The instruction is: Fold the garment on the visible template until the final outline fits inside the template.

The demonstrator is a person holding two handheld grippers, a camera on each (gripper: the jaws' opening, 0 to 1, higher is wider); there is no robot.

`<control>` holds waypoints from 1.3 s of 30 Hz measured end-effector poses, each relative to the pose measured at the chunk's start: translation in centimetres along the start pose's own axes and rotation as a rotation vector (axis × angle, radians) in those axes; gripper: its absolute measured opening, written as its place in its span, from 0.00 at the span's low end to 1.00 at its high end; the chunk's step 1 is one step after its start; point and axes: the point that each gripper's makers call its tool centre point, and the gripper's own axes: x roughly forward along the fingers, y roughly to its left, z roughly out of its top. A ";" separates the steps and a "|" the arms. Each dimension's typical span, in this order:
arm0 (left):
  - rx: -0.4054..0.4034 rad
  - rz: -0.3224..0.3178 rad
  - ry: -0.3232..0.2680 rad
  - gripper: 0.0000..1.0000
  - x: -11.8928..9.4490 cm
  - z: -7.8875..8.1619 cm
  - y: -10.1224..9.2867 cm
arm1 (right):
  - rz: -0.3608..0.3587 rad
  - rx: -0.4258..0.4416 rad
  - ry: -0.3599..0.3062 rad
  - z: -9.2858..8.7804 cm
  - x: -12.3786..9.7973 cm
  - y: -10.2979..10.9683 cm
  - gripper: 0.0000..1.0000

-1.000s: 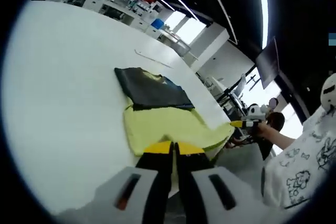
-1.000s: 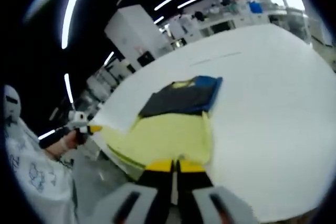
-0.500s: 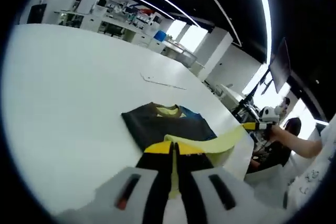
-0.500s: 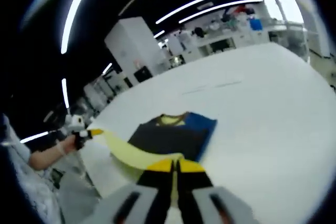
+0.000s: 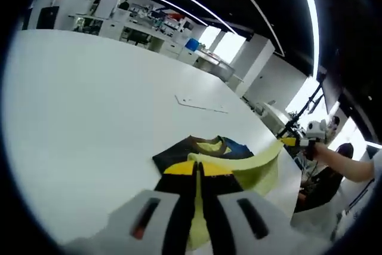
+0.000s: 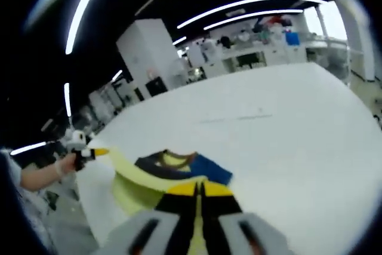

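While both tools pinch the yellow hem of the shirt (image 5: 239, 162) above the white counter (image 5: 77, 106), uneven travel risks a skewed fold; left tool (image 5: 199, 168), right tool (image 6: 199, 188).

The garment (image 5: 239, 165) is pale yellow with a dark panel and blue patch; the table (image 5: 89, 100) is white; gripper tips are yellow.

Your left gripper's (image 5: 197, 170) closed jaws hide the garment (image 5: 250, 168) hem pinched between them. Beyond the jaws, the lifted yellow fold covers the template (image 5: 178, 157), leaving its outline unreadable.
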 end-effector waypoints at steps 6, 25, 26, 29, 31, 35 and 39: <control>-0.047 0.044 -0.011 0.00 1.9 0.5 2.1 | -0.015 0.011 0.004 0.9 2.3 -1.1 0.00; -0.117 0.142 0.053 0.00 4.9 -2.8 5.7 | -0.067 0.039 0.113 -3.0 6.5 -4.0 0.00; -0.119 0.145 0.059 0.00 4.9 -3.2 6.0 | -0.068 0.042 0.116 -3.2 6.6 -4.2 0.00; -0.122 0.156 0.072 0.00 5.3 -4.1 6.8 | -0.069 0.044 0.131 -3.8 6.9 -4.1 0.00; -0.128 0.164 0.080 0.00 5.4 -4.5 7.1 | -0.065 0.046 0.141 -4.2 7.1 -4.2 0.00; -0.112 0.157 0.073 0.00 5.4 -4.5 7.0 | -0.062 0.056 0.144 -4.3 6.8 -4.2 0.00; -0.045 0.145 0.076 0.00 5.4 -4.3 6.9 | -0.050 0.044 0.142 -4.3 6.7 -3.9 0.00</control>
